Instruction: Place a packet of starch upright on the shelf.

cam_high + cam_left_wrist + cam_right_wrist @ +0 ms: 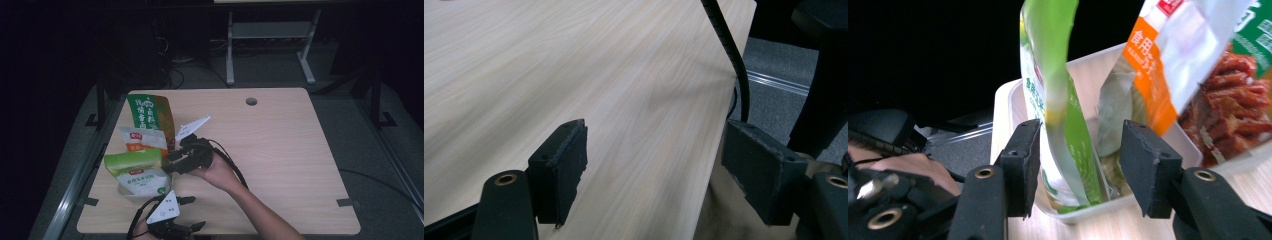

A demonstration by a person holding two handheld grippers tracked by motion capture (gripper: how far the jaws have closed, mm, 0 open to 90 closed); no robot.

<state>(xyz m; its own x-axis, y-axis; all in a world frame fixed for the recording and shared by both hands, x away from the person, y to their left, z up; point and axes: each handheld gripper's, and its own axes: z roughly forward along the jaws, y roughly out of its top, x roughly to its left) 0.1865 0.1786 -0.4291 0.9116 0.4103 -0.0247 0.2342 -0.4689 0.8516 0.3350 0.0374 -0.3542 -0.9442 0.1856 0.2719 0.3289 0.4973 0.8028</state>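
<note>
Green-topped pouch [1068, 125] stands upright in the clear bin [1003, 107] at the table's [280, 150] left side, between the right gripper's [1080, 165] parted, non-pressing pads. This looks like release after placing; next comes backing off without tipping it. The left gripper [654, 165] is open and empty near the table's edge.

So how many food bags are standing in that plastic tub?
3. The green-topped bag stands at the near end of the clear tub, the orange and white bag in the middle, the dark green bag at the far end. Others may be hidden behind them.

Dim room, black around the lit table [280, 150]; close-up bags [1068, 100] look soft, with faint shadows lower right.
</note>
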